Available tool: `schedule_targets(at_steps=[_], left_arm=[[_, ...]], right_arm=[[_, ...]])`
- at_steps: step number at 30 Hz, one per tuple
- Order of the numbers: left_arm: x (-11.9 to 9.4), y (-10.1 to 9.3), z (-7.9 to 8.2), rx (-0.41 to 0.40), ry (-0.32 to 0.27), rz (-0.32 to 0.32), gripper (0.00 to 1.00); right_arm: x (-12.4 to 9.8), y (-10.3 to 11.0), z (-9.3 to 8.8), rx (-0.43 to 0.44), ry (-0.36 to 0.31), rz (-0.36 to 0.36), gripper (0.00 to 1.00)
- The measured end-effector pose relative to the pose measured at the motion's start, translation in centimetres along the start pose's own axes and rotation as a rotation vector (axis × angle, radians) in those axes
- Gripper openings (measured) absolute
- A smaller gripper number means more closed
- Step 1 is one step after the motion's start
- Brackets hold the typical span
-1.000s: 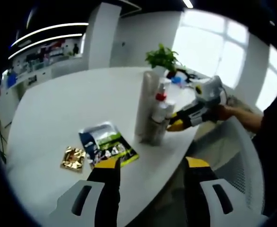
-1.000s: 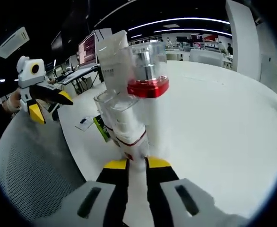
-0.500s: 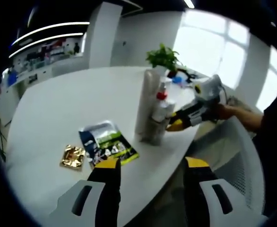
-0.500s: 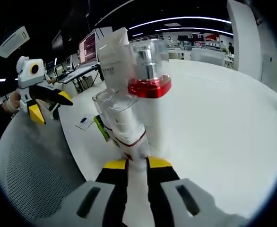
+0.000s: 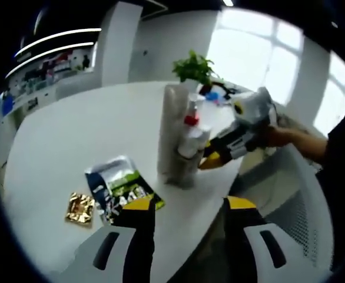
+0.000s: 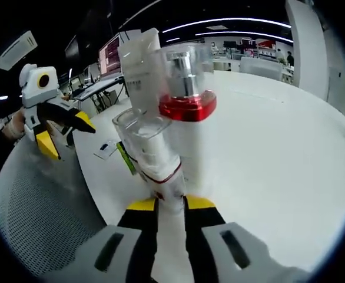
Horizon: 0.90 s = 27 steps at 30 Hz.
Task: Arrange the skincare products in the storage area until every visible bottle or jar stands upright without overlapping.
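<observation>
A: Where are the bottles?
B: Upright in a cluster near the table [image 5: 72, 135] edge; the right gripper [image 6: 171, 204] pinches the white bottle [image 6: 155, 162].
A: What remains?
B: Probably releasing it; the left gripper [image 5: 184, 206] is spread, empty.

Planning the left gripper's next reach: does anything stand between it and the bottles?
Partly: the green-and-silver foil pouch lies on the white table just beyond the open left gripper, before the clustered bottles.
</observation>
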State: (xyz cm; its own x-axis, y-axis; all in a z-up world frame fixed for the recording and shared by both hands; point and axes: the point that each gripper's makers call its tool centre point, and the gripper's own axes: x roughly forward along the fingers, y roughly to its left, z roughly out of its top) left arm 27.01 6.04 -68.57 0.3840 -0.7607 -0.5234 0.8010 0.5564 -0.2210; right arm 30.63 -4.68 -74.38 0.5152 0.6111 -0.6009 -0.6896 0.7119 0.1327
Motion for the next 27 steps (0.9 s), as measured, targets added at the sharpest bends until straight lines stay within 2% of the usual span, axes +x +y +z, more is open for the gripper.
schedule_targets(at_steps=[12, 18, 22, 27], left_arm=[[3.5, -0.2, 0.7, 0.061, 0.067, -0.023, 0.34], [5.4, 0.0, 0.6, 0.067, 0.093, -0.02, 0.3], [6.4, 0.5, 0.3, 0.08, 0.119, -0.006, 0.22], [7.3, 1.0, 0.2, 0.064, 0.129, -0.003, 0.18]], right_arm=[[0.0, -0.2, -0.1, 0.015, -0.004, 0.001, 0.16], [0.1, -0.2, -0.2, 0.021, -0.007, 0.002, 0.16], [0.1, -0.2, -0.2, 0.024, -0.01, 0.003, 0.16], [0.1, -0.2, -0.2, 0.031, -0.015, 0.003, 0.15]])
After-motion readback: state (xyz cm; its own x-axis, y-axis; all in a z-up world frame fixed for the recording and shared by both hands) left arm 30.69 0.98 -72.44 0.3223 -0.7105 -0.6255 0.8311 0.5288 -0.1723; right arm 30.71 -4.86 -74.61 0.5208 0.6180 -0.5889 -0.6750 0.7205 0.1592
